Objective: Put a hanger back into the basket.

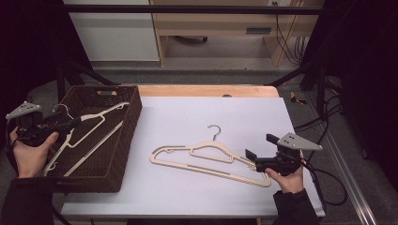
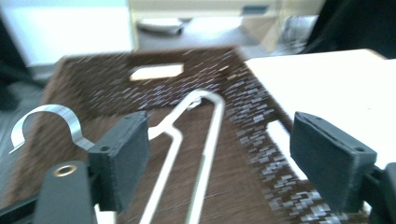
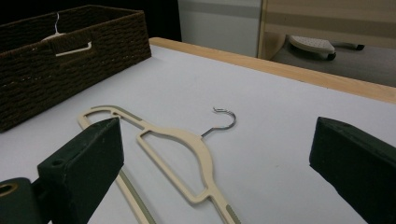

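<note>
A cream hanger (image 1: 210,144) with a metal hook lies flat on the white table top (image 1: 197,112). My right gripper (image 1: 260,146) stands open at its right end, and in the right gripper view the hanger (image 3: 187,140) lies ahead between the jaws of this gripper (image 3: 219,158). A second cream hanger (image 1: 104,112) lies in the brown woven basket (image 1: 133,122) at the left. My left gripper (image 1: 70,124) hovers open over the basket's left side by that hanger's hook. In the left gripper view that hanger (image 2: 211,135) runs between the spread jaws of the left gripper (image 2: 219,154), which hold nothing.
The basket (image 3: 70,70) takes up the table's left end. A bare wooden strip (image 1: 206,90) runs along the far edge. Black frame bars (image 1: 291,75) rise at both back corners, and cables (image 1: 328,117) trail on the floor to the right.
</note>
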